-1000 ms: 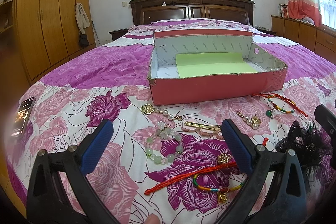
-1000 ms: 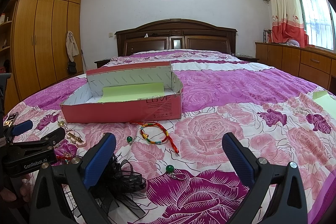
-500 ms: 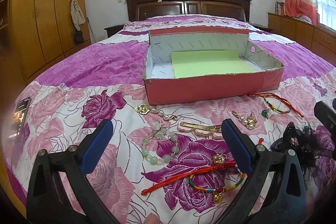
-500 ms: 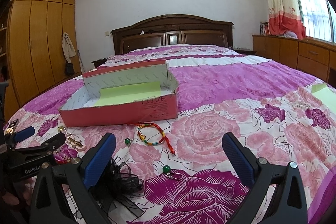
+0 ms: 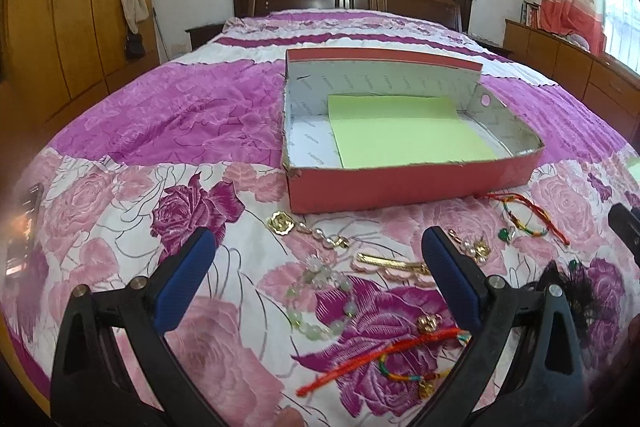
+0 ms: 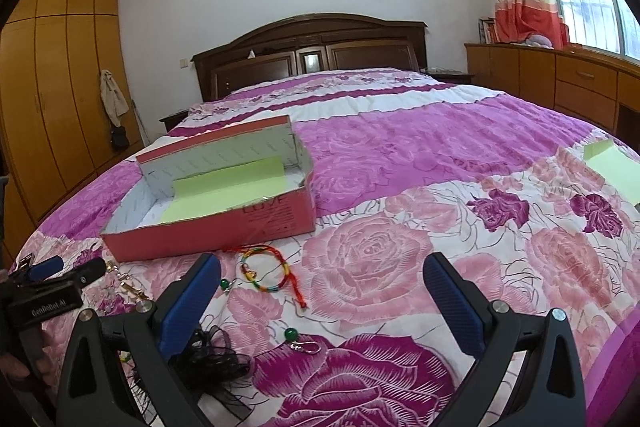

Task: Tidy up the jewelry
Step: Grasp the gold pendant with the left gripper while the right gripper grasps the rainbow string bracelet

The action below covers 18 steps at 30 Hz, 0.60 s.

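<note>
A red open box (image 5: 412, 187) with a green sheet (image 5: 404, 133) inside sits on the floral bedspread; it also shows in the right wrist view (image 6: 212, 231). Jewelry lies in front of it: a green bead bracelet (image 5: 320, 295), a gold-and-pearl piece (image 5: 308, 229), a pink hair clip (image 5: 390, 265), a red cord with a rainbow bracelet (image 5: 384, 357), pearl earrings (image 5: 472, 247), another rainbow bracelet (image 6: 268, 273), a green bead earring (image 6: 298, 341) and a black lace piece (image 6: 216, 359). My left gripper (image 5: 316, 279) is open above the bead bracelet. My right gripper (image 6: 320, 299) is open and empty.
A phone (image 5: 24, 223) lies at the bed's left edge. A green paper (image 6: 616, 169) lies at the right. The headboard (image 6: 312, 55) stands at the far end, wardrobes (image 6: 56, 99) on the left, drawers (image 6: 560, 83) on the right.
Both grippers have tilted and moved slightly forward, so the box sits lower and nearer in each view. Both stay open. The jewelry has not moved.
</note>
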### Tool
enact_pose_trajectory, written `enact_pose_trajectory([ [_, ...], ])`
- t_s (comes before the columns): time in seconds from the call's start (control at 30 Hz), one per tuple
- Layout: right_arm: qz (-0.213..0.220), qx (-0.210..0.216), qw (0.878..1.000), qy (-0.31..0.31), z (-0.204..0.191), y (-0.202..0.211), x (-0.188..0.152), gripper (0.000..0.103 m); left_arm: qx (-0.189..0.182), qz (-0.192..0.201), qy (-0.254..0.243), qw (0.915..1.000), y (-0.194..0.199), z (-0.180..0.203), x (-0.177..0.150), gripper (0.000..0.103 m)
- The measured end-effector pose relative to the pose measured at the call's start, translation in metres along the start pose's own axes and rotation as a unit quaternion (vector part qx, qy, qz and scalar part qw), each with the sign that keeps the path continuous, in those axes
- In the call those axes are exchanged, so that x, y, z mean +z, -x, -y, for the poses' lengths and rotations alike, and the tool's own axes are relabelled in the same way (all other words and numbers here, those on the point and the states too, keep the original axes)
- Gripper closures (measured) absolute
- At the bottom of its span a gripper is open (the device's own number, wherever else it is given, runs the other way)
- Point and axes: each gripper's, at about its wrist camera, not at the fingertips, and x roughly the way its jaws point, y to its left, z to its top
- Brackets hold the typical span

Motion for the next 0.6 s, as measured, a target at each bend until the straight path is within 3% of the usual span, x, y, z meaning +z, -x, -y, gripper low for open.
enact_pose_trajectory([
  [0.2,-0.010,-0.003,1.000,0.000,0.002,-0.005,0.005,0.000,-0.015,-0.030,0.021,0.9992,-0.015,-0.018,0.013,0.009],
  [0.43,-0.034,0.002,0.999,0.000,0.000,-0.017,0.005,0.000,-0.016,-0.076,0.034,0.9964,-0.038,-0.031,0.012,0.033],
  [0.6,-0.053,0.007,0.999,0.010,-0.004,-0.024,0.005,0.000,-0.035,-0.100,0.009,0.9943,-0.049,-0.023,0.010,0.041],
])
